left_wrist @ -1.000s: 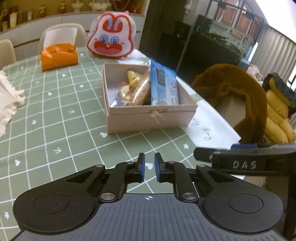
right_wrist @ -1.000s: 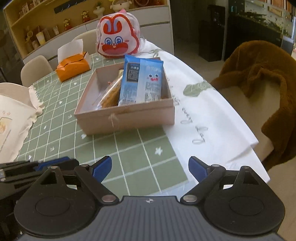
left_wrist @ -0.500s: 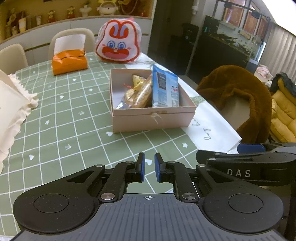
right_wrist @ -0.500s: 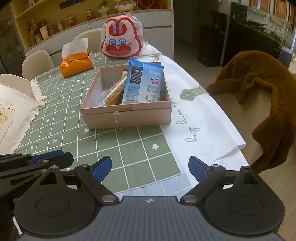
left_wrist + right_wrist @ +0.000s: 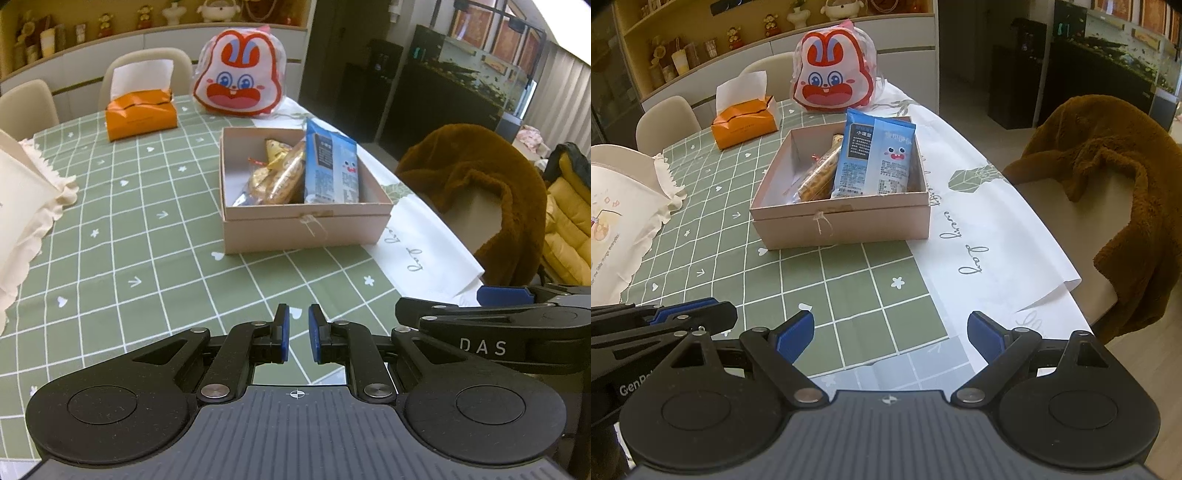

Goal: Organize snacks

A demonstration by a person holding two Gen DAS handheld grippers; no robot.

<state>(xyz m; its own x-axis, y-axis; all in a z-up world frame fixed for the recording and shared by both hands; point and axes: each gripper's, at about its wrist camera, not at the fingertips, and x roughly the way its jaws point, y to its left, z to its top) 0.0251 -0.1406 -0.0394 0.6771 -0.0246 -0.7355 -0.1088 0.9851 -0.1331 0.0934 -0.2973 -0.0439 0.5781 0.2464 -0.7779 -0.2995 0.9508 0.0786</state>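
From the left wrist, the left claw (image 5: 296, 334) hangs pinched together and empty above the bench (image 5: 122, 229); snacks (image 5: 295, 173) sit in the box (image 5: 306, 225). From the right wrist, the right claw (image 5: 891, 334) stands apart, empty, seemingly finished packing.

The table (image 5: 849, 295) is covered by a green tablecloth (image 5: 110, 221) with a white grid; a white printed cloth (image 5: 979, 221) covers its right edge. Resting directly on it:
- open pink cardboard box (image 5: 306, 229), centre, straddling both cloths
- orange tissue box (image 5: 140, 116), far left
- rabbit-face bag (image 5: 240, 81), upright behind the box
- frilled cream cushion (image 5: 22, 206), left edge
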